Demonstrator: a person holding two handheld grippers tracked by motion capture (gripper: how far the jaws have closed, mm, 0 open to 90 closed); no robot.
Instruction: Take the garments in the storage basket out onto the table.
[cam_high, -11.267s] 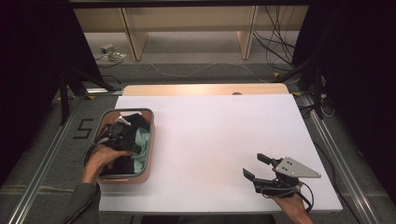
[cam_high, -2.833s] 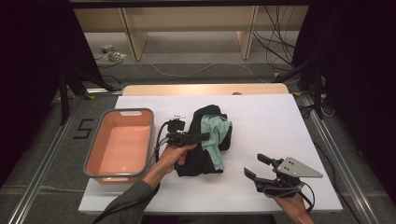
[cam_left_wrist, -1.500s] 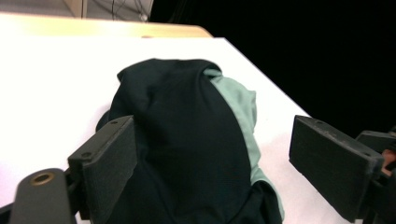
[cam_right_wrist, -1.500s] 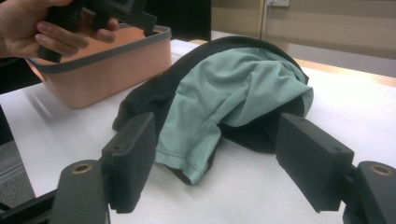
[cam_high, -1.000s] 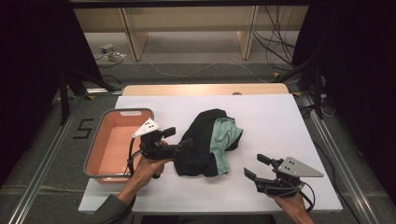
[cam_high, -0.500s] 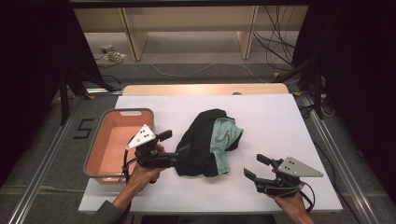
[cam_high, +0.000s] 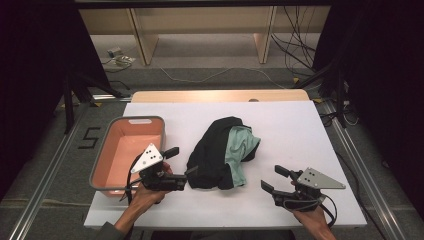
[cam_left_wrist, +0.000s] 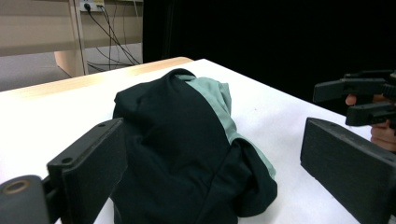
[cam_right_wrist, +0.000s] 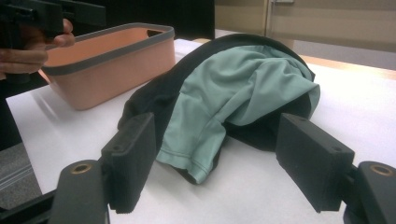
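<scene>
**Clothes heaped mid-surface, both grippers spread and empty**

Your left gripper (cam_high: 181, 161) sits just beside the heap's left edge, jaws spread, holding nothing. The dark garment (cam_high: 212, 155) lies bunched in the middle of the white surface (cam_high: 300, 125), with the mint-green garment (cam_high: 240, 150) draped over its right side, likely dumped there for sorting. Your right gripper (cam_high: 274, 179) rests near the front edge, jaws spread, aimed at the green hem. The pink bin (cam_high: 127, 150) stands empty at left, clear of any reach.
</scene>
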